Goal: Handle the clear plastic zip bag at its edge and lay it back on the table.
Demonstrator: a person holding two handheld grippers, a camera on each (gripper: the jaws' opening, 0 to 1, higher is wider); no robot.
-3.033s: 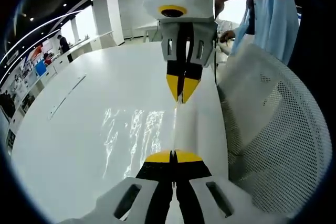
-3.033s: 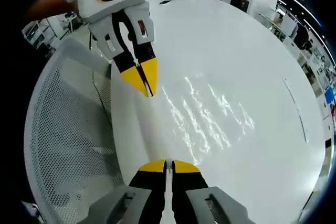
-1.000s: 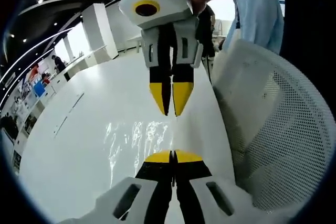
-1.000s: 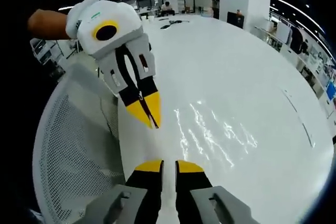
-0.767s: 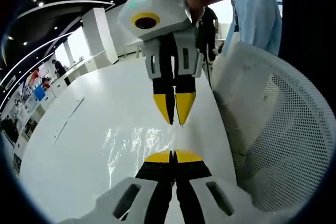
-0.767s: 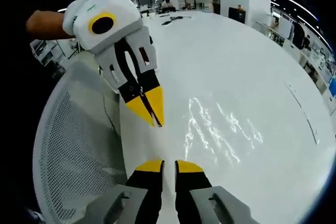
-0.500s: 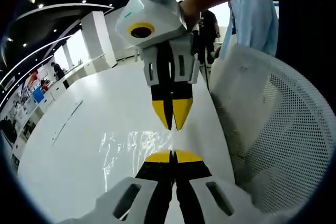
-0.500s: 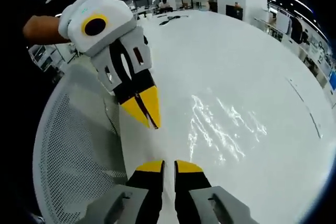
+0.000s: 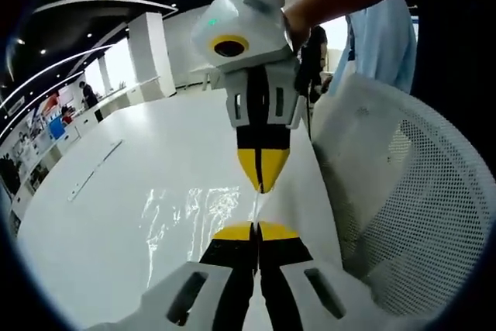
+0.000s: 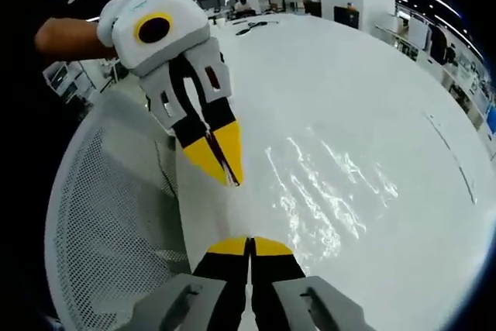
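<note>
Clear plastic zip bag (image 9: 203, 208) stretches over the white table (image 9: 116, 184), both edge-ends clamped by the left gripper (image 9: 256, 230) at 6 o'clock and the right gripper (image 10: 249, 246).

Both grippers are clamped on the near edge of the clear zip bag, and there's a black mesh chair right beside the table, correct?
Not quite: the mesh chair is white, not black, as the left gripper view shows. The rest holds: the left gripper and the right gripper each have their jaws closed on the edge of the clear zip bag, which spreads over the white table.
</note>
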